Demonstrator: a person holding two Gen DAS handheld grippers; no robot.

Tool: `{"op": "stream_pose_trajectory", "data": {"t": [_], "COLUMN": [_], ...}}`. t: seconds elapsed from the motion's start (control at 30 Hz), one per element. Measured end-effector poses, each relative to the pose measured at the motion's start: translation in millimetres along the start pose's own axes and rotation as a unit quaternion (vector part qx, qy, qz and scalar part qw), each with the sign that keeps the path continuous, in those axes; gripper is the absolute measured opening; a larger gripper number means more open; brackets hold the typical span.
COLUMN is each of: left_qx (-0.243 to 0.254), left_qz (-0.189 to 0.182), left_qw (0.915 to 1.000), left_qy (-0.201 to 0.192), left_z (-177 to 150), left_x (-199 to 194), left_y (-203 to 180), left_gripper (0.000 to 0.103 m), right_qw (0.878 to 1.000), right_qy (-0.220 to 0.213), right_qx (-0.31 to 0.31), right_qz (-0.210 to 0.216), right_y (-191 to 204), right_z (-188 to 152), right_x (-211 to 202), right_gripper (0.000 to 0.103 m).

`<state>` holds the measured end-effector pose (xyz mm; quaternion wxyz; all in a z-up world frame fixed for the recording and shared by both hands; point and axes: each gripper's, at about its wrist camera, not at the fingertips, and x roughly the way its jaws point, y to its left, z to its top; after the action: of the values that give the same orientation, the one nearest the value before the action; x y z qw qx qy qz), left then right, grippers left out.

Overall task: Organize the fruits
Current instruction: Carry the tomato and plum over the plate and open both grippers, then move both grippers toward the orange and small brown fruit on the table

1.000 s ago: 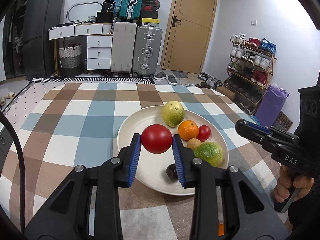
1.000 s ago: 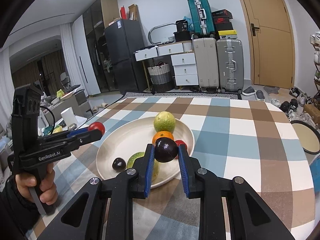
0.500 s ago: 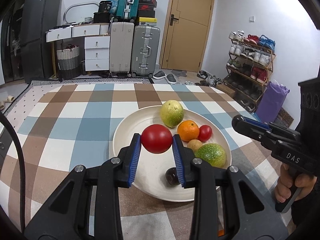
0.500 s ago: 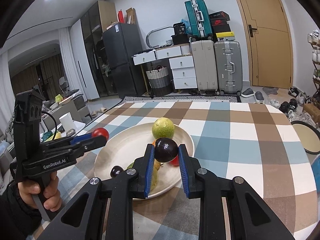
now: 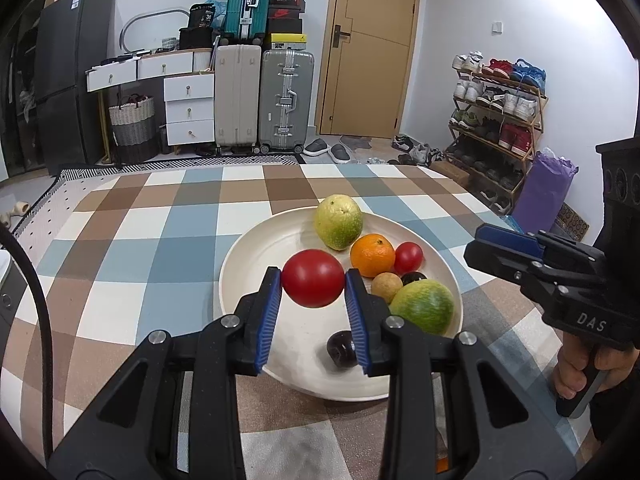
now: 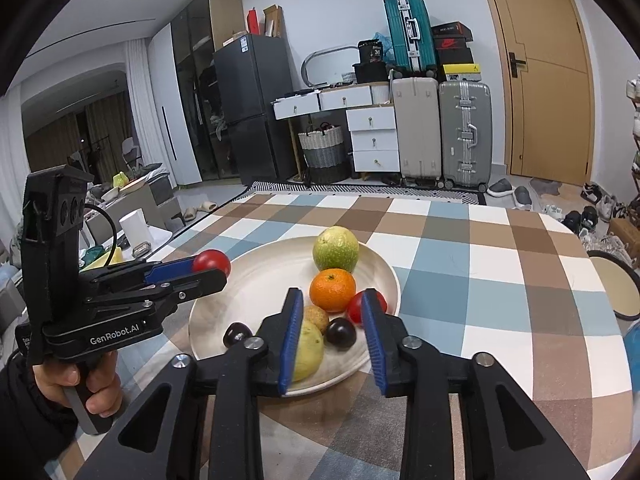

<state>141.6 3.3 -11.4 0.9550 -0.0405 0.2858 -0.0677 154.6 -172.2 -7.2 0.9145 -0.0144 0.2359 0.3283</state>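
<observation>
I am opening my right gripper [image 6: 333,338] over the plate [image 6: 224,300] with nothing between its jaws, while my left gripper [image 5: 313,294] is clamping the red tomato [image 5: 313,278], which I should lower gently before releasing.

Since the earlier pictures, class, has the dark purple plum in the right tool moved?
Yes. The dark purple plum has dropped from the opening right tool onto the cream plate.
</observation>
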Motion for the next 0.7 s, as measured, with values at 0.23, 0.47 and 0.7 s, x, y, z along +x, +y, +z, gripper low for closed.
{"op": "stream_pose_trajectory", "data": {"t": [0.23, 0.47, 0.7], "left_qx": [0.001, -0.004, -0.005], "left_qz": [-0.003, 0.004, 0.007], "left_qw": [1.0, 1.0, 0.9999], "left_qy": [0.007, 0.0, 0.014], "left_z": [-1.9, -4.4, -9.1], "left_x": [-0.1, -6.3, -9.4], "left_y": [0.3, 3.5, 2.9], "left_gripper": [0.031, 0.072, 0.089], "right_qw": [1.0, 1.0, 1.0], "right_qy": [-0.011, -0.005, -0.005], "right_qx": [0.006, -0.004, 0.001], "right_qz": [-0.007, -0.015, -0.024], "right_y": [-2.9, -0.3, -2.7], "right_z": [-0.4, -2.7, -5.1], "right_x": [-2.2, -4.4, -6.9], "right_gripper": [0.073, 0.087, 0.102]}}
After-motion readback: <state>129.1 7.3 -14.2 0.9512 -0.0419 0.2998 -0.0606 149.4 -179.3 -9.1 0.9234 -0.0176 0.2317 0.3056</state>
